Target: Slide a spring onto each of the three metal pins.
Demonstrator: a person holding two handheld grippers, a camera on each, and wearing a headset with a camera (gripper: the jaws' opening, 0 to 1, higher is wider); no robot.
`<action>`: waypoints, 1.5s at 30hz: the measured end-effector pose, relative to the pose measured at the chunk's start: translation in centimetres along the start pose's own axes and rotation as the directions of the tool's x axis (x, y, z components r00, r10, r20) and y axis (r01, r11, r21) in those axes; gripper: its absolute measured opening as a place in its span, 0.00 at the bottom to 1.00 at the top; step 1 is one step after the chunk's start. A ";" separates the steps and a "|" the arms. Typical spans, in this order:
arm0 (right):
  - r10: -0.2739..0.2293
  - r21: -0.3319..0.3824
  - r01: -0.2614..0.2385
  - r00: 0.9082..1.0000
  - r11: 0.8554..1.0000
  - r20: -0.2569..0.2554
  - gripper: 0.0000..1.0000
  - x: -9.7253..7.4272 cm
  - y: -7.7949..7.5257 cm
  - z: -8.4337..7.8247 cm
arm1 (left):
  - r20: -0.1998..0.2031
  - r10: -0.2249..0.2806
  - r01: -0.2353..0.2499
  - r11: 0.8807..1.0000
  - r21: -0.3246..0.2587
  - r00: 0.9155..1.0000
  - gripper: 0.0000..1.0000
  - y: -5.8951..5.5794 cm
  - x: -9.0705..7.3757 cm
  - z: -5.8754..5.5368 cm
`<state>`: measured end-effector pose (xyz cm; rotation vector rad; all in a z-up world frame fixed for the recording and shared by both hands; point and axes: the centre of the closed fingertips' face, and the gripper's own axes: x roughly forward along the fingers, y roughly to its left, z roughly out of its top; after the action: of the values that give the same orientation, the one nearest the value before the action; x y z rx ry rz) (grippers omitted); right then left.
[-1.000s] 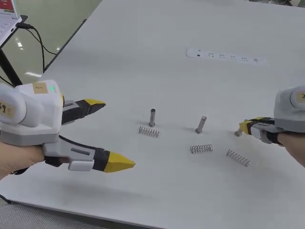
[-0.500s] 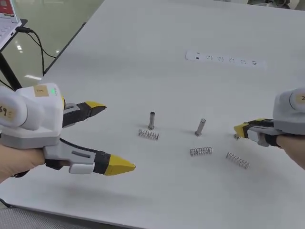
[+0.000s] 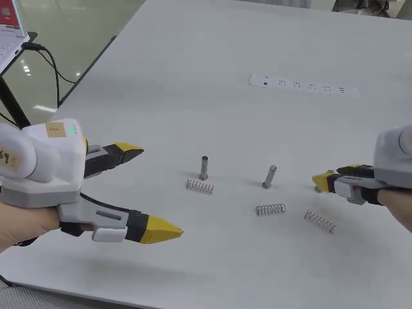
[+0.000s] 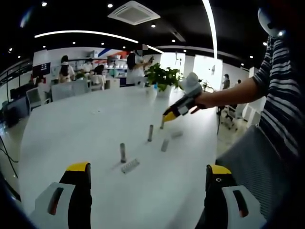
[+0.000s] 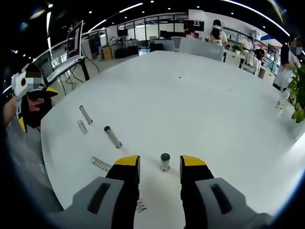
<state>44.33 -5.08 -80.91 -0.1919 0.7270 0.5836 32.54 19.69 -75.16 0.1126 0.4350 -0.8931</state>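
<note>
The right gripper [image 5: 159, 162] held its jaws narrowly apart, a pin [image 5: 165, 163] upright between them; closing off-centre could topple it. The left gripper [image 3: 158, 189] gaped wide.

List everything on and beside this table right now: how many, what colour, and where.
Table: one, white, under everything.
Metal pins: three, silver, standing in a row mid-table.
Springs: three, silver, lying just in front of the pins.
Power strip: one, white, far side of the table.
Laptop: one, white, beyond the table's left edge.
Cable: one, black, beside the laptop.
Left claw: yellow tips, open, left of the pins.
Right claw: yellow tips, open, astride the right-hand pin.
</note>
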 end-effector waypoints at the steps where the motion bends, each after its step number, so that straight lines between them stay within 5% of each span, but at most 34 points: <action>1: -0.001 -0.003 0.001 1.000 1.000 -0.002 0.32 -0.1 0.0 -0.1 | 0.000 0.001 -0.001 1.000 0.000 1.000 0.98 0.0 0.0 0.0; 15: 0.057 -0.045 -0.055 0.998 0.997 0.037 0.36 -2.4 0.4 0.3 | -0.002 0.003 -0.003 1.000 0.002 1.000 0.98 0.1 0.1 -0.1; 21: 0.106 -0.117 -0.107 0.994 0.987 -0.012 0.35 -3.0 1.4 -1.2 | 0.001 0.002 -0.002 1.000 0.002 1.000 0.98 0.1 0.1 0.0; 23: 0.156 -0.118 -0.156 0.988 0.981 -0.011 0.34 -3.2 2.4 -1.5 | 0.004 0.006 -0.006 1.000 0.000 1.000 0.98 0.2 0.0 0.1; 31: 0.215 -0.230 -0.233 0.972 0.945 -0.100 0.31 -3.3 3.9 -3.1 | 0.004 0.005 -0.005 1.000 0.004 1.000 0.98 0.2 0.0 0.1; 35: 0.226 -0.275 -0.259 0.963 0.926 -0.146 0.30 -3.2 4.4 -3.9 | 0.004 0.001 -0.001 1.000 0.005 1.000 0.98 0.2 0.0 0.2; 37: 0.236 -0.321 -0.290 0.952 0.902 -0.196 0.28 -3.3 4.8 -4.7 | 0.003 0.000 0.000 1.000 0.006 1.000 0.98 0.1 0.1 0.2; 40: 0.220 -0.381 -0.298 0.947 0.875 -0.235 0.24 -3.1 4.8 -5.5 | 0.004 -0.002 0.002 1.000 0.008 1.000 0.98 0.1 0.1 0.3; 45: 0.213 -0.401 -0.310 0.940 0.862 -0.268 0.23 -2.6 4.9 -6.4 | 0.001 -0.010 0.010 1.000 0.009 1.000 0.98 -0.1 0.2 0.3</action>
<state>36.39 -4.50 -83.69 -0.5909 0.8310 1.0009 32.65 19.41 -75.00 0.1180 0.4310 -0.9050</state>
